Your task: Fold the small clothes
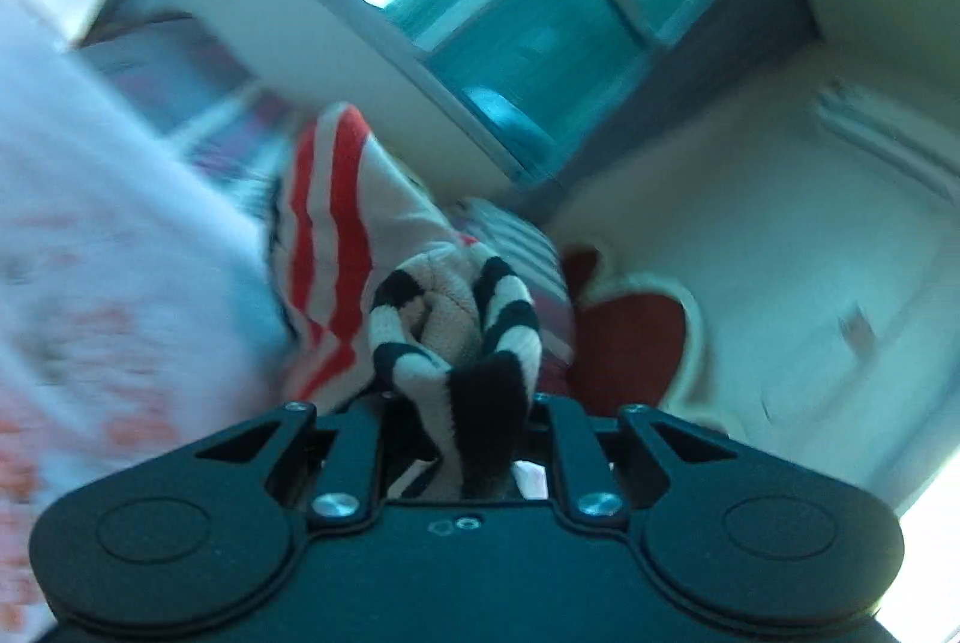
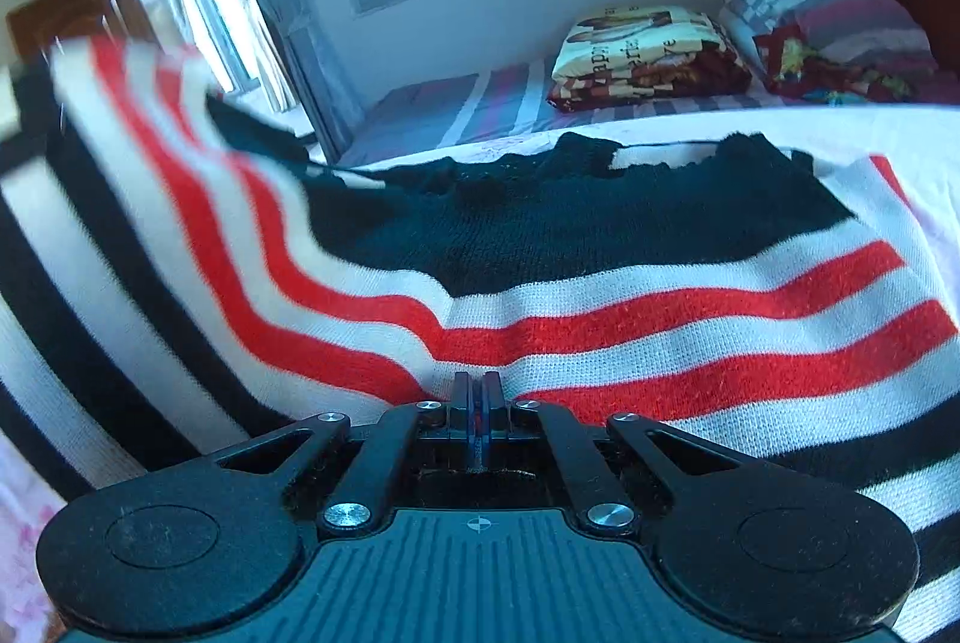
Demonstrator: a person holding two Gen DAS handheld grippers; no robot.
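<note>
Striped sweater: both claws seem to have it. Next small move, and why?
Probably carry the left claw across toward the right claw to lay the fold. The left one has a bunched striped edge of the striped sweater lifted, its view tilted up at the window; the right pins the sweater low over the bed.

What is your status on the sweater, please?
Left gripper shut on sweater, cloth bunched in the jaws. Right gripper shut on its striped edge. Sweater part lifted over the bed. Nothing in the way.
</note>
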